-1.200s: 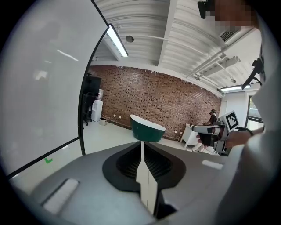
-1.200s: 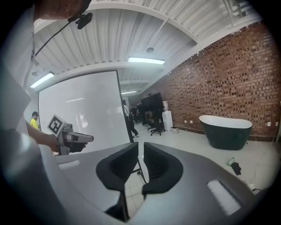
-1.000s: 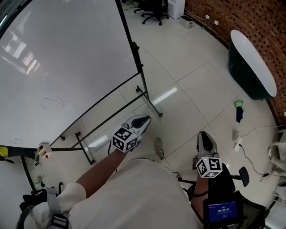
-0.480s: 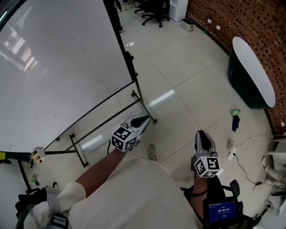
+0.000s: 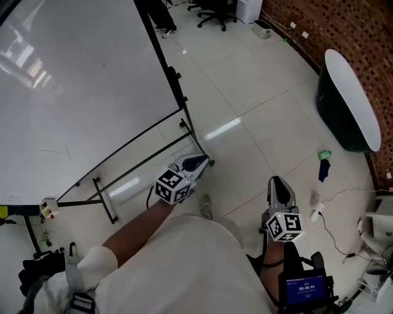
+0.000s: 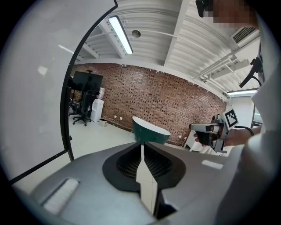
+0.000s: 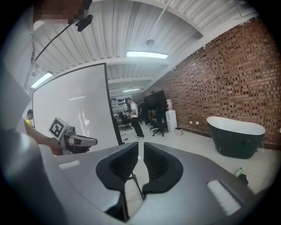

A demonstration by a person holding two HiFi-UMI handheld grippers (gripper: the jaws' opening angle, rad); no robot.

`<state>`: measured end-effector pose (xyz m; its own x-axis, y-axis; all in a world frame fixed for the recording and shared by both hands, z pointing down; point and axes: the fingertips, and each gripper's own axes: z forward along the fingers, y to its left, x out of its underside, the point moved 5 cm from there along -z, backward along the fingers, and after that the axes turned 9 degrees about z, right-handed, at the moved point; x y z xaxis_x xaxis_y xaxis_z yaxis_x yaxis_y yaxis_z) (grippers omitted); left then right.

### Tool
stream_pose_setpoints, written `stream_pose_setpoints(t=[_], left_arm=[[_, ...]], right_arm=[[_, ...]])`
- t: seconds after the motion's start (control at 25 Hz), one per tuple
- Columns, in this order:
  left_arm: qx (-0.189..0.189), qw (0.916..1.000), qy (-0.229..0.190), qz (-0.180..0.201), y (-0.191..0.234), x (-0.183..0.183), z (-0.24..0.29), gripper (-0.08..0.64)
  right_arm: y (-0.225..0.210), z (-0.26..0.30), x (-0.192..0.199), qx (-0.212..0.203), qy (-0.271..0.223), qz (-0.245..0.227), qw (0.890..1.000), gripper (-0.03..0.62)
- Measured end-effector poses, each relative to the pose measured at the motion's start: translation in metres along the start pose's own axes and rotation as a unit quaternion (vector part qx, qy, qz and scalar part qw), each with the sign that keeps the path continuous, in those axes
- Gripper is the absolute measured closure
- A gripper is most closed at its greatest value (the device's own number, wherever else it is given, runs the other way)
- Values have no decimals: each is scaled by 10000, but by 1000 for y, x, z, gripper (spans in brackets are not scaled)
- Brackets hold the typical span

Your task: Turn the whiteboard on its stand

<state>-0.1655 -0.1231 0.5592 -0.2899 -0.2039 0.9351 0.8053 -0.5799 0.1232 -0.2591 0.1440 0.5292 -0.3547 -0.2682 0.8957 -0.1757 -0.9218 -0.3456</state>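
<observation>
The whiteboard (image 5: 80, 80) is a big white panel in a black frame, filling the upper left of the head view. Its black tubular stand (image 5: 141, 160) spreads feet on the tiled floor below it. My left gripper (image 5: 199, 161) hovers above the stand's right foot without touching it, jaws shut and empty. My right gripper (image 5: 277, 183) is further right over bare tiles, also shut and empty. The board's edge (image 6: 66, 110) is on the left of the left gripper view, past the left gripper (image 6: 142, 147). In the right gripper view the board (image 7: 74, 114) stands ahead, left of the right gripper (image 7: 141, 147).
A dark green bathtub (image 5: 347, 104) stands by the brick wall on the right. A green object (image 5: 324, 155) and cables (image 5: 334, 208) lie on the floor near it. Office chairs (image 5: 215, 12) and a standing person (image 7: 131, 116) are beyond the board.
The whole view has shifted as the person moved: the board's right edge slid left, and the stand's right foot now lies under my left gripper. Both grippers' jaws look unchanged.
</observation>
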Motion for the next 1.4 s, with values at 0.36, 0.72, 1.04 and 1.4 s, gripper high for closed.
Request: stream_pose_setpoints(t=[0.36,0.72,1.04,1.4], left_arm=[[-741,9968,-180,-250,16,-4,-26,522],[-1905,9790,-418,-592,28,-15,-28,522],[-2470,9639,-586,-798,16,-36,13,522],[-3071,9459,-582,-869,18,-56,51,520]], right_arm=[[7,42,-13,-725,193,-235,9969,561],[-4,104,-43,-1805,615,-565,9800,561],[-42,157,-89,-2451,783,-917,9620,561],[-87,197,-104,-2936,1026,-932,9458,561]])
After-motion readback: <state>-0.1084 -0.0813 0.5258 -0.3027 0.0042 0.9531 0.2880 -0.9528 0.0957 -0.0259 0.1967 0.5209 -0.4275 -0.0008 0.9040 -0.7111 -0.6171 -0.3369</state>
